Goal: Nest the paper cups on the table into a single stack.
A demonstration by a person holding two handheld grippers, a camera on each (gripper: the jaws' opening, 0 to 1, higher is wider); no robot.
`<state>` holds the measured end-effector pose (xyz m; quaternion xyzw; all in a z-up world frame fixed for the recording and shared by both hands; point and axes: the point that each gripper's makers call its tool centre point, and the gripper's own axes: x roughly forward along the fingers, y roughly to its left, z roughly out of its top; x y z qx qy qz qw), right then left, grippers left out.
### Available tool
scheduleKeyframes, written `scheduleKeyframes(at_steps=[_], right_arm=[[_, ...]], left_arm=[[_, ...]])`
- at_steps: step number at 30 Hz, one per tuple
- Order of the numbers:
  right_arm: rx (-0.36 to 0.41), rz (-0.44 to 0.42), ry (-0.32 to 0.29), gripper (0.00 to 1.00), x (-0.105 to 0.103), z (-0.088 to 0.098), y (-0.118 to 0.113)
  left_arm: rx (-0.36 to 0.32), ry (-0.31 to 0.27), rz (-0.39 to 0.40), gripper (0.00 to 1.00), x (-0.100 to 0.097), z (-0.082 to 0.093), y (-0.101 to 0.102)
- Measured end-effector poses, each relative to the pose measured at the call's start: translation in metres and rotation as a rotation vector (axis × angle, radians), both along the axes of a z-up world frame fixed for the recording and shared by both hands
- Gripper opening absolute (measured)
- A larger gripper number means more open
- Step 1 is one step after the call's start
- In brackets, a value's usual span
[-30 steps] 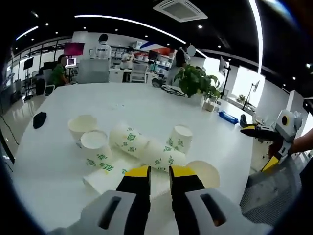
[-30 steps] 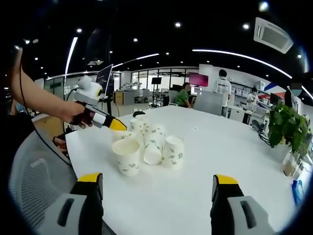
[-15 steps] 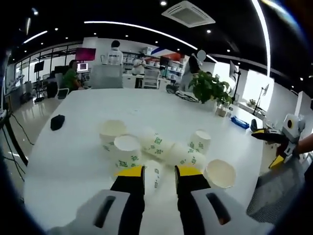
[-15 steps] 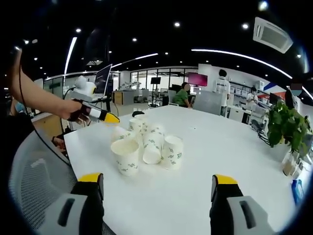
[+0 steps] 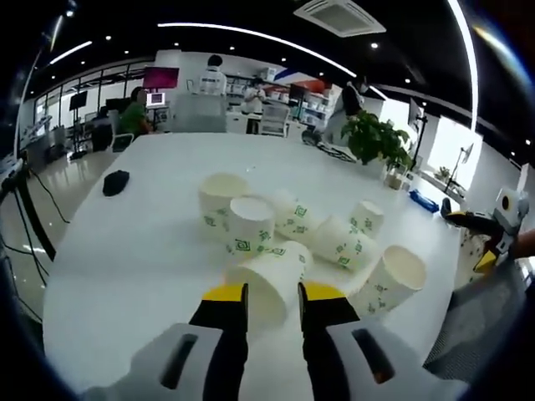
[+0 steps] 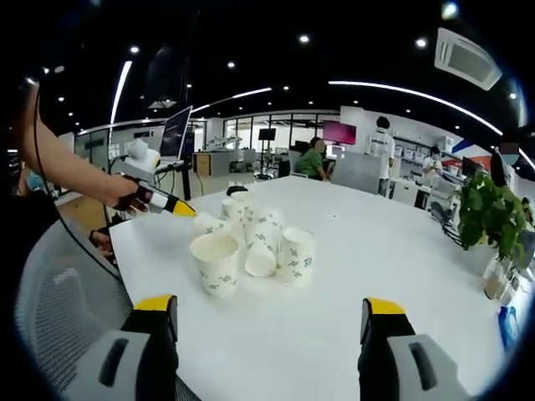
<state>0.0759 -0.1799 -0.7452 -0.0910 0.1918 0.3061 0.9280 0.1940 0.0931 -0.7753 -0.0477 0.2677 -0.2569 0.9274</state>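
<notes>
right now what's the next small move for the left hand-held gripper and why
Probably carry the held paper cup over to an upright cup and lower it in. The left hand-held gripper looks shut on that cup's rim, its mouth tipped toward the camera, while the other cups sit loose on the white table, some upright, some lying on their sides. The right hand-held gripper is open and well back.

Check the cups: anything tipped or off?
Yes. Several cups in the cluster lie on their sides, and one stands upside down. The left tongs are closed on the rim of a tipped cup. No spill or damage visible.
</notes>
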Motion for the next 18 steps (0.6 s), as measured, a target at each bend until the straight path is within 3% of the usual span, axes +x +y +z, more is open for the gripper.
scheduleKeyframes(at_steps=[18], right_arm=[[-0.028, -0.015, 0.010, 0.91, 0.001, -0.004, -0.004]], left_arm=[[-0.046, 0.065, -0.033, 0.15, 0.005, -0.019, -0.021]])
